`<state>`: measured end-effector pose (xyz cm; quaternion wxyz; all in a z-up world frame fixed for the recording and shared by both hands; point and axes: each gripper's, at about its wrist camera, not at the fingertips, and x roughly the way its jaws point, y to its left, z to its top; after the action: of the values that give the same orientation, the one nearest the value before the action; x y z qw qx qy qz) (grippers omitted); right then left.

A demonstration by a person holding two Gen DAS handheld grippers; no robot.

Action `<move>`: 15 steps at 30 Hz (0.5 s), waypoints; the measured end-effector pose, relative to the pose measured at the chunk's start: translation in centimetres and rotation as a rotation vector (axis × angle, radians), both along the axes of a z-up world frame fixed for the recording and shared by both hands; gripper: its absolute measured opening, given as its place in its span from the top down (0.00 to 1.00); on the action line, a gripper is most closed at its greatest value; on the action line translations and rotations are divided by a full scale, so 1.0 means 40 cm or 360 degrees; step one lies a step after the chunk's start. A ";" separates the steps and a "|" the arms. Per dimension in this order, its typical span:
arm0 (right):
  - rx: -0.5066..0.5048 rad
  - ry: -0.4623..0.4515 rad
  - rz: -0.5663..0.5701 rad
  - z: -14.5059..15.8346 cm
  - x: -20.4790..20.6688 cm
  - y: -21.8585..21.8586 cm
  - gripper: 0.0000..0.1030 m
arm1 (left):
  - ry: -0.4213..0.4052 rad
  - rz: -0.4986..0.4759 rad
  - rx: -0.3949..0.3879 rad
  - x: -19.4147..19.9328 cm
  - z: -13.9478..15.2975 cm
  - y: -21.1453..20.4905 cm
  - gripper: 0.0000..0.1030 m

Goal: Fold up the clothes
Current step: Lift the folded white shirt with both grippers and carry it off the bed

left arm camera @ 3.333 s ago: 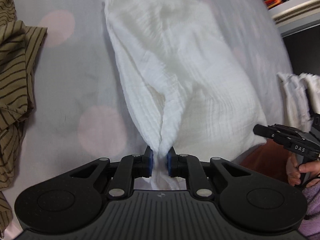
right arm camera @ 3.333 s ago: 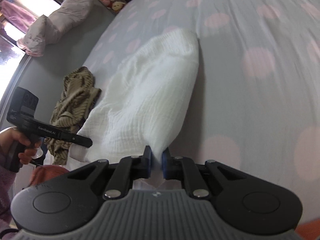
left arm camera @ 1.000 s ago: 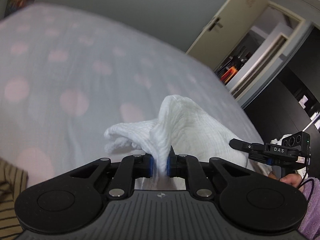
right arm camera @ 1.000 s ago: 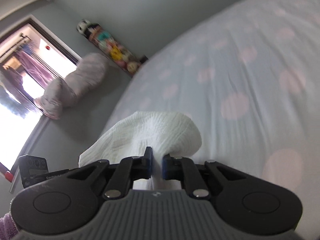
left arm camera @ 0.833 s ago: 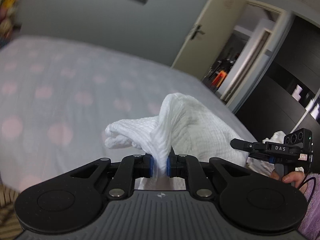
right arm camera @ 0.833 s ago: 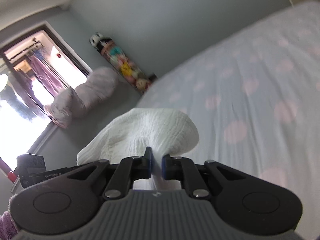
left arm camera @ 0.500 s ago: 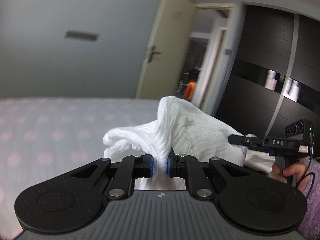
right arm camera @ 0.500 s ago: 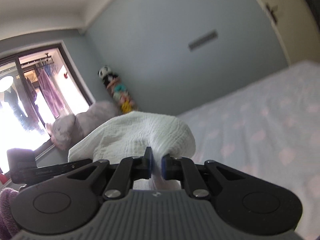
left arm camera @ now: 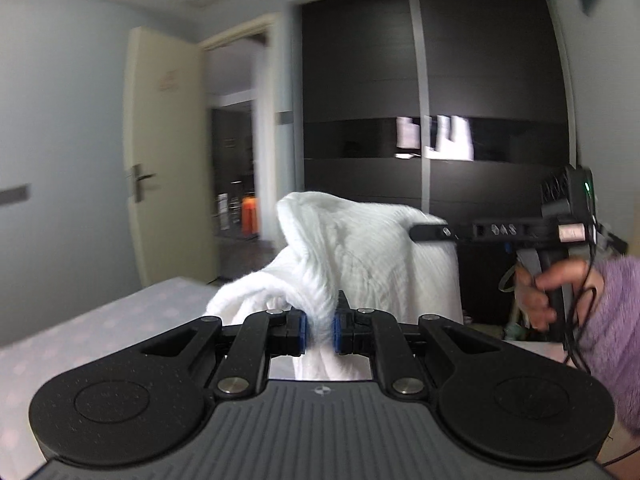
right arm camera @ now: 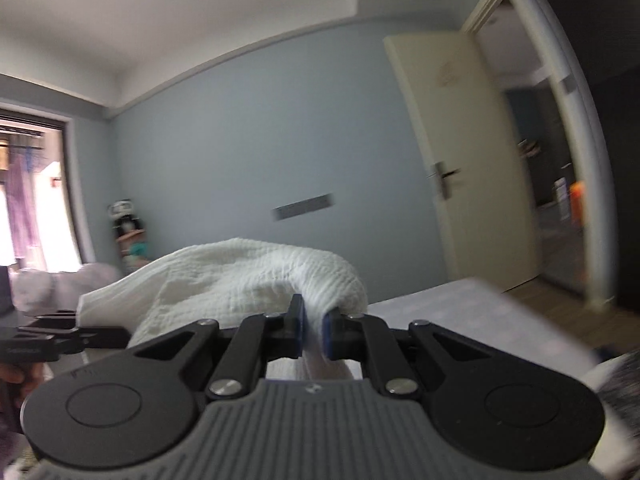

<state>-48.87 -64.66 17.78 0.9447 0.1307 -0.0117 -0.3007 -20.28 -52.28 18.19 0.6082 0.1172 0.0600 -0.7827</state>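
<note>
White crinkled cloth (left arm camera: 360, 248), one piece, pinched by left gripper (left arm camera: 320, 330) and right gripper (right arm camera: 313, 332); right gripper's side reads "DAS".

The left gripper (left arm camera: 319, 330) was black with blue pads (left arm camera: 303, 330), silver screws and a ribbed grey body. The right hand (left arm camera: 548, 292) wore a fuzzy purple sleeve (left arm camera: 612, 320).

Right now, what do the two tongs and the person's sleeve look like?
Both tongs, left and right, are black linkage arms with blue pads on ribbed grey bodies. The right one shows white lettering, a green light and a trailing cable. The sleeve is fuzzy purple.
</note>
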 end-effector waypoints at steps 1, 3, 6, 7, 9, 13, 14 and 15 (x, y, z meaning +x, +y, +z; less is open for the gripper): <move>-0.0014 0.0010 -0.0052 0.012 -0.038 -0.011 0.89 | -0.0008 -0.0042 0.0000 -0.036 0.000 -0.032 0.90; -0.0037 0.0027 -0.0151 0.034 -0.110 -0.033 0.89 | -0.0023 -0.0126 0.0000 -0.109 0.000 -0.095 0.90; -0.0056 0.0067 -0.0284 0.059 -0.206 -0.071 0.89 | -0.0028 -0.0234 0.0003 -0.203 -0.019 -0.179 0.90; -0.0057 0.0083 -0.0324 0.065 -0.234 -0.084 0.89 | -0.0029 -0.0263 0.0003 -0.233 -0.031 -0.196 0.90; -0.0052 0.0130 -0.0393 0.066 -0.278 -0.116 0.89 | -0.0027 -0.0297 0.0018 -0.280 -0.066 -0.243 0.90; -0.0010 0.0245 -0.0489 0.038 -0.336 -0.205 0.89 | 0.0006 -0.0328 0.0068 -0.335 -0.145 -0.341 0.90; 0.0006 0.0272 -0.0505 0.030 -0.346 -0.231 0.89 | 0.0019 -0.0334 0.0081 -0.345 -0.164 -0.363 0.90; 0.0023 0.0297 -0.0516 0.022 -0.352 -0.259 0.89 | 0.0032 -0.0339 0.0094 -0.355 -0.184 -0.386 0.90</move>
<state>-62.93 -75.02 18.68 0.8798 0.1053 0.0573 -0.4600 -34.47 -67.70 10.84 0.5172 0.1329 0.0762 -0.8421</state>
